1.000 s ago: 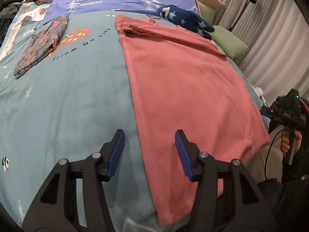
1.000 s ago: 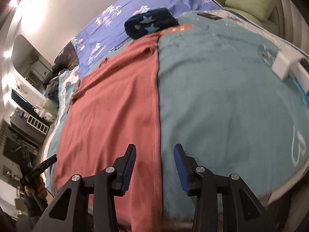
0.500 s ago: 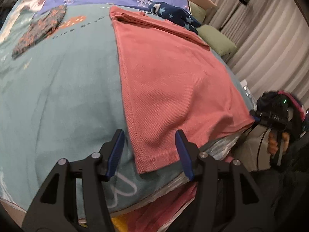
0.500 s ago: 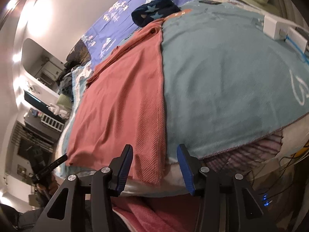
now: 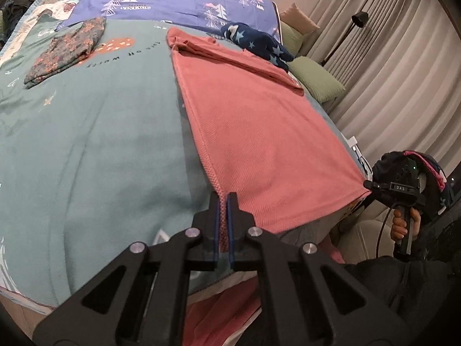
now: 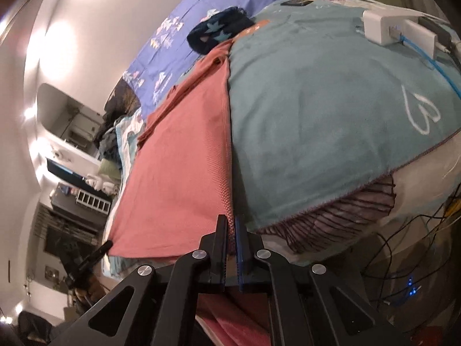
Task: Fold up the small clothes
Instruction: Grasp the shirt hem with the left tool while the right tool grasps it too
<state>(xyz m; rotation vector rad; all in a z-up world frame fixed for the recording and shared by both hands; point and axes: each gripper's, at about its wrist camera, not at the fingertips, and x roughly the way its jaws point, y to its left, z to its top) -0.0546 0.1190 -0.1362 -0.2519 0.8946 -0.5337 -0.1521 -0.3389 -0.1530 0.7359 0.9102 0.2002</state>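
Since the earlier frames both sets of jaws had gone from wide open to closed on cloth: I had the left gripper [image 5: 223, 201] pinched tight on the near hem corner of the pink garment [image 5: 259, 132], w/ fabric sandwiched between the blue pads, and the right gripper [image 6: 231, 225] clamped the same way on the other near corner of the pink garment [image 6: 184, 167]. The garment lay flat on the teal blanket [image 5: 95, 150], running from my grip toward 12 o'clock, sleeves folded in at the far end. A navy star-print item [image 5: 256, 43] sat just past its far edge at approx 1 o'clock; a floral piece [image 5: 63, 52] lay well apart at 10 o'clock. In the right wrist view a white charger block [image 6: 383, 28] rested on the blanket at 2 o'clock.
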